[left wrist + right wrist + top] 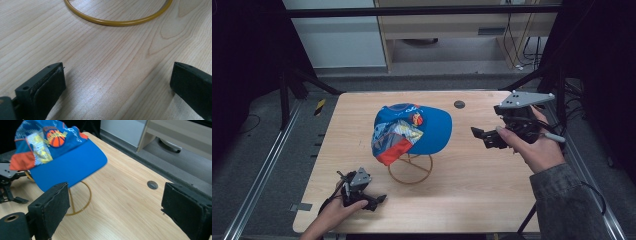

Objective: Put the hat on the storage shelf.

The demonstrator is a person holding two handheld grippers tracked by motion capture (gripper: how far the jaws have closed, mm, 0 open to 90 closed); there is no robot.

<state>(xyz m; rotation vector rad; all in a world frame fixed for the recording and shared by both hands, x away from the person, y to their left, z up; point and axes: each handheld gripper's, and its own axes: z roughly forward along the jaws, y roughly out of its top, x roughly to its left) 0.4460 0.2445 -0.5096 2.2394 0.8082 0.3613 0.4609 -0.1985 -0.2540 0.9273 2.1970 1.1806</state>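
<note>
A blue baseball cap point(432, 131) with a colourful printed crown and a basketball patch point(55, 139) rests on a gold wire stand point(410, 169) in the middle of the wooden table point(472, 195). Its brim point(70, 166) points toward my right gripper point(482, 138), which a hand holds above the table's right side, open and empty, a short way from the brim. My left gripper point(379, 201) lies low near the front left edge, jaws wide open over bare wood point(107, 75), just short of the stand's ring base point(117, 23).
A small dark grommet point(459, 104) sits in the tabletop behind the cap. Metal rails point(267, 165) run along both sides of the table. Black tripod legs point(307, 80), a pale cabinet point(447, 30) and cables point(524, 50) stand beyond the far edge.
</note>
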